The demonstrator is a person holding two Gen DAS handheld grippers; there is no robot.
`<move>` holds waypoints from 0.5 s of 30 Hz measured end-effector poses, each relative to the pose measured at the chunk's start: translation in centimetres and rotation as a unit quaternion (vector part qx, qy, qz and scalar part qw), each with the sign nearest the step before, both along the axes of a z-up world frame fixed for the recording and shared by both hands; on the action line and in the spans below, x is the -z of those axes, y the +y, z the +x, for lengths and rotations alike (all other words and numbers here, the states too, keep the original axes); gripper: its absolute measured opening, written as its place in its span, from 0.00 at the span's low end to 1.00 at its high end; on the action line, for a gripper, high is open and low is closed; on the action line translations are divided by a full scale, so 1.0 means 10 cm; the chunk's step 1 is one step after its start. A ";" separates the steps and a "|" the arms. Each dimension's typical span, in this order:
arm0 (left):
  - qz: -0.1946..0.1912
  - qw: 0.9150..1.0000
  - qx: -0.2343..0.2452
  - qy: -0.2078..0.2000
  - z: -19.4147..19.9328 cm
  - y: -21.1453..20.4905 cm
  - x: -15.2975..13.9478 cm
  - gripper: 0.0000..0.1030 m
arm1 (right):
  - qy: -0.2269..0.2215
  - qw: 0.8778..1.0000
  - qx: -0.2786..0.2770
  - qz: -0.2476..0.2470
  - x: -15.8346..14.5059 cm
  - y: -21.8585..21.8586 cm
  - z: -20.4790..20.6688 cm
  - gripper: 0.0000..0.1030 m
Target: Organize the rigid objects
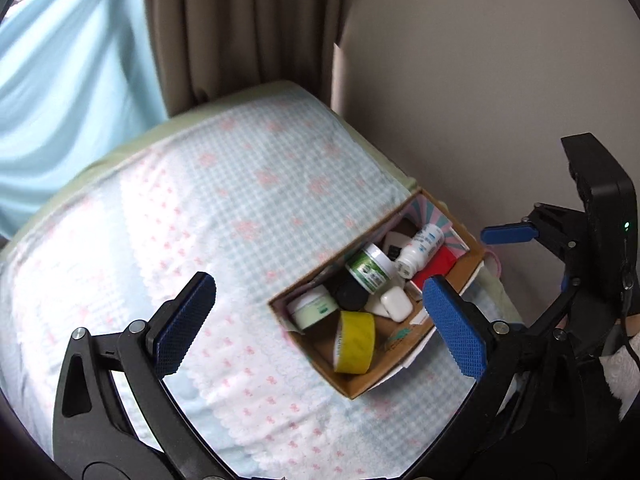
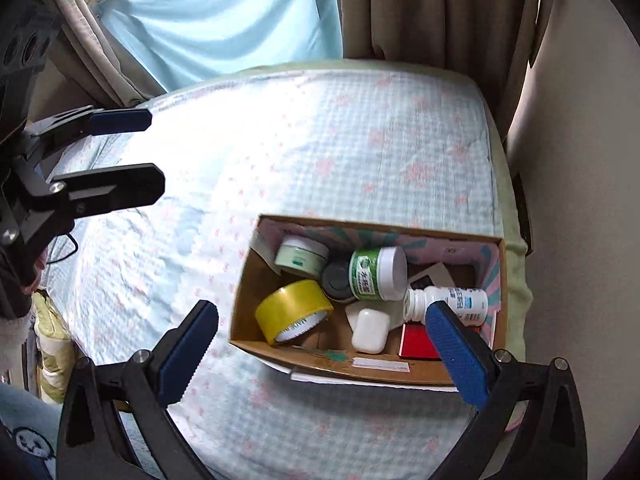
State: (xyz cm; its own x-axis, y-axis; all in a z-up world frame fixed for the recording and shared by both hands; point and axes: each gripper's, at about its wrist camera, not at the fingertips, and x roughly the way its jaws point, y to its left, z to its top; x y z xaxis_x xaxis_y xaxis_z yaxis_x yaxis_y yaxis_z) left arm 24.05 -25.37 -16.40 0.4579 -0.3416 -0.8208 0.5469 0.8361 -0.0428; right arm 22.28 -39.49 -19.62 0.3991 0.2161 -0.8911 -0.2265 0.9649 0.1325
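A cardboard box (image 1: 352, 390) (image 2: 320, 354) lies on the bed by the wall. It holds a yellow tape roll (image 1: 356, 342) (image 2: 292, 308), a green-labelled jar (image 1: 370, 268) (image 2: 374, 274), a pale green tub (image 1: 312, 310) (image 2: 302, 258), a white pill bottle (image 1: 420, 250) (image 2: 448, 302), a white case (image 1: 396, 302) (image 2: 370, 330), a black lid (image 1: 350, 294) (image 2: 336, 280) and a red box (image 1: 434, 266) (image 2: 416, 342). My left gripper (image 1: 320, 324) (image 2: 120, 152) is open and empty above the bed, left of the box. My right gripper (image 2: 324, 348) (image 1: 508, 234) is open and empty over the box's near edge.
The bed (image 1: 200, 200) (image 2: 320, 140) has a light blue checked cover with pink marks. A beige wall (image 1: 480, 80) (image 2: 580, 200) runs along its right side. Brown curtains (image 1: 240, 28) (image 2: 440, 8) and a light blue cloth (image 1: 60, 80) (image 2: 224, 12) hang behind.
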 end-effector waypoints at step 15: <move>-0.021 0.950 -0.227 -0.214 -1.56 2.07 -1.66 1.00 | -0.228 0.970 0.081 -0.013 -2.02 1.65 -0.84 1.00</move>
